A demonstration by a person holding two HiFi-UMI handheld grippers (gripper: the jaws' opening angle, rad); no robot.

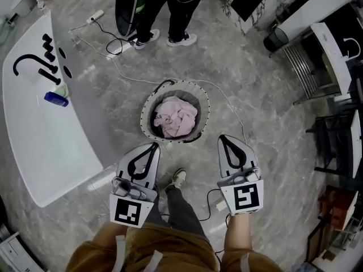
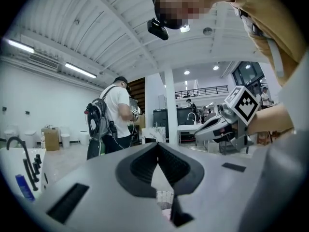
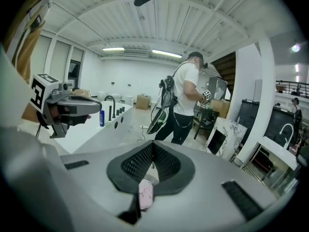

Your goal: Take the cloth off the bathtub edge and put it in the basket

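The pink cloth (image 1: 176, 117) lies crumpled inside the round basket (image 1: 146, 110) on the floor, straight ahead of me. My left gripper (image 1: 153, 146) and right gripper (image 1: 222, 138) are held side by side close to my body, just short of the basket, both shut with nothing between the jaws. In the right gripper view a bit of the pink cloth (image 3: 146, 195) shows below the closed right gripper (image 3: 153, 145). The left gripper (image 2: 158, 148) points level across the room. The white bathtub (image 1: 39, 130) stands at the left, and I see no cloth on its edge.
On the tub's rim are a black faucet (image 1: 25, 61), black knobs and a blue bottle (image 1: 56, 99). A person (image 1: 167, 7) stands beyond the basket. A white cable (image 1: 122, 72) runs over the marble floor. Racks and furniture (image 1: 334, 67) line the right side.
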